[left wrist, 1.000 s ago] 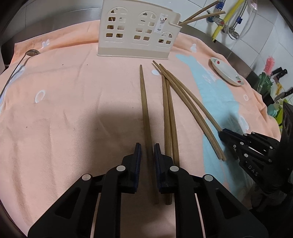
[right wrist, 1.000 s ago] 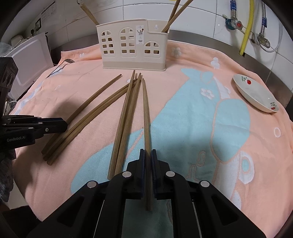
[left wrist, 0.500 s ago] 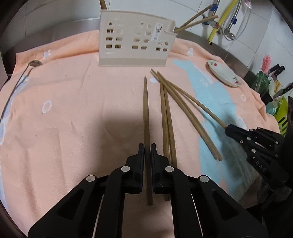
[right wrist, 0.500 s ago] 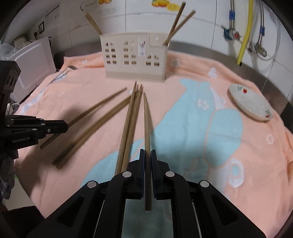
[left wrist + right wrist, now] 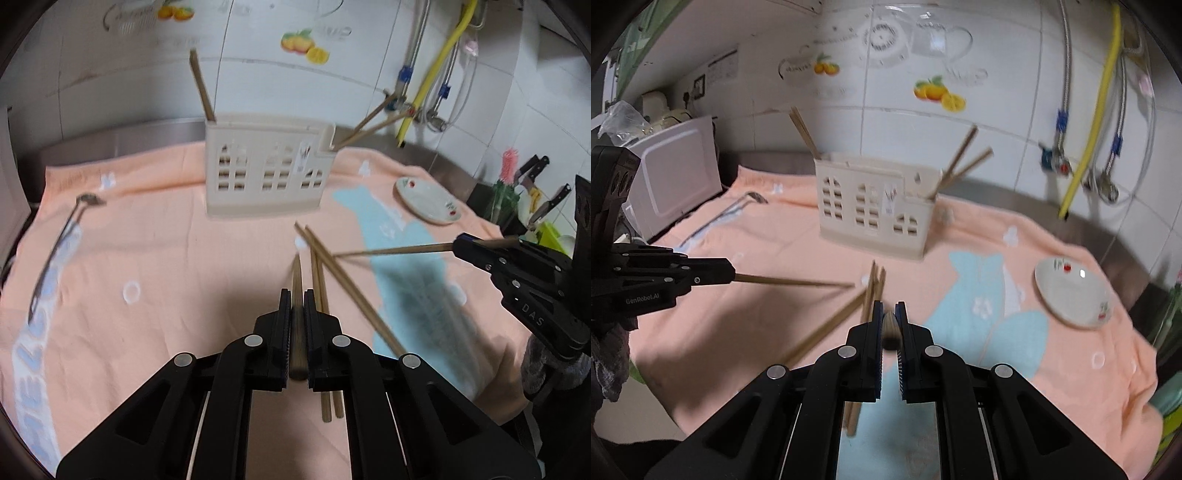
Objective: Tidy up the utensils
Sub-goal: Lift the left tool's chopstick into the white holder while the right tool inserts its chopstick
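My left gripper (image 5: 296,295) is shut on a wooden chopstick (image 5: 297,280) and holds it lifted above the towel, pointing toward the cream utensil holder (image 5: 266,177). My right gripper (image 5: 889,308) is shut on another chopstick (image 5: 891,328), also lifted; it shows in the left wrist view (image 5: 391,250) sticking out sideways. Several chopsticks (image 5: 343,280) still lie on the towel. The holder (image 5: 875,214) has chopsticks standing in its left and right ends.
A peach and blue towel (image 5: 166,258) covers the counter. A metal spoon (image 5: 62,236) lies at the far left. A small white dish (image 5: 1071,295) sits at the right. A white appliance (image 5: 676,173) stands left; pipes and knives are at the back right.
Both grippers have lifted their chopsticks off the towel and tilted upward, so the wall now shows. The left gripper closed on its chopstick a second ago.
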The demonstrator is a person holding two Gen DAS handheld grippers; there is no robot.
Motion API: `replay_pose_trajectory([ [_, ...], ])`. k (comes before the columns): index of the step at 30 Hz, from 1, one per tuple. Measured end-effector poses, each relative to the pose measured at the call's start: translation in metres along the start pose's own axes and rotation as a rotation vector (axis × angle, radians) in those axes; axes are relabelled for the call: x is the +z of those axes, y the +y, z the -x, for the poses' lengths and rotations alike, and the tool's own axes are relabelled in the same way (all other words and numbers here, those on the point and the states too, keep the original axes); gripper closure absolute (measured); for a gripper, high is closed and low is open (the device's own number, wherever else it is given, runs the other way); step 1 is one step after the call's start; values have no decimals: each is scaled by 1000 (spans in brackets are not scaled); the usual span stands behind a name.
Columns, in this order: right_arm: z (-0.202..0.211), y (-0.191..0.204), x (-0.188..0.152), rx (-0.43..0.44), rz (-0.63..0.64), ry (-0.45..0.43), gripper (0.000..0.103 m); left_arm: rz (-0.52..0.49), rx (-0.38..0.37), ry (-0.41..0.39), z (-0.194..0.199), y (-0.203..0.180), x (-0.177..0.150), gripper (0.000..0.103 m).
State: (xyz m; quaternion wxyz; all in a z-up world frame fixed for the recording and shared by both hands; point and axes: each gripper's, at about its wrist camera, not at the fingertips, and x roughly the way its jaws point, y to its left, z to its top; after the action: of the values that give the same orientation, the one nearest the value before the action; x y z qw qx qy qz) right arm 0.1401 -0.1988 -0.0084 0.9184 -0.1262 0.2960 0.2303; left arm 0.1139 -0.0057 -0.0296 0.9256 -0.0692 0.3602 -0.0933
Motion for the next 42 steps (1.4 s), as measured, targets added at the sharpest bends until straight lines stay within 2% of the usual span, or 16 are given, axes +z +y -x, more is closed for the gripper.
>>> replay_pose_trajectory([
  [5, 1, 6, 22, 21, 19, -11, 96, -28, -13, -28, 10, 1, 13, 97],
  [20, -8, 5, 79, 87, 24, -10, 96, -79, -24, -33, 12, 3, 32, 97],
  [32, 8, -21, 148, 64, 32, -37, 96, -144, 8, -90, 23, -2, 100, 97],
  [42, 11, -47, 186, 37, 6, -48, 96, -197, 65, -239, 57, -14, 169, 97],
])
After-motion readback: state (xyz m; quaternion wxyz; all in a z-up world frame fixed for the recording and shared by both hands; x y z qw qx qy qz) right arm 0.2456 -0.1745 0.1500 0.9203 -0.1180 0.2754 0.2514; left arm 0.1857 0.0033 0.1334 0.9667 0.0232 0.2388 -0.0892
